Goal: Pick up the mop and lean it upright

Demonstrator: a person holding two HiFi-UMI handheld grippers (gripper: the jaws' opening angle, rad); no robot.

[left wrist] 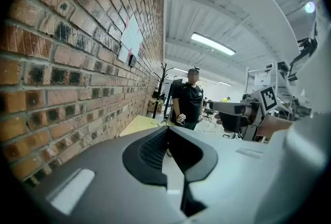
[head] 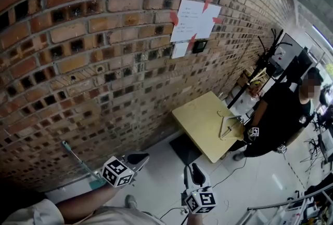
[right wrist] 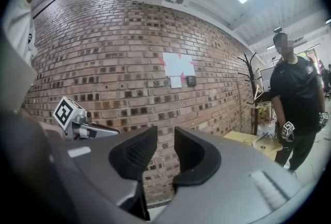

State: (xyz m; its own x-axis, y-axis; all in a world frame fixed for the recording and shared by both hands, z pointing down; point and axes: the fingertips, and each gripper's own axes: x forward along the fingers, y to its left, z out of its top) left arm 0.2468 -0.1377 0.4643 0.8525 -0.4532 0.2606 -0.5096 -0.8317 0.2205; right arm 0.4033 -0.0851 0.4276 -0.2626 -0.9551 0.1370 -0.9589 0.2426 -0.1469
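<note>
The mop shows as a thin pale-green handle slanting along the foot of the brick wall, with a teal piece at its lower end; my left arm hides part of it. My left gripper hovers just right of that end, apart from it, its jaws shut with nothing between them. A little further right my right gripper points at the wall. A narrow gap shows between its jaws, with only brick behind it.
The brick wall runs along the left, with white papers taped to it. A low yellow table stands by the wall further on. Beyond the table a person in black holds two more grippers. Cables trail over the pale floor.
</note>
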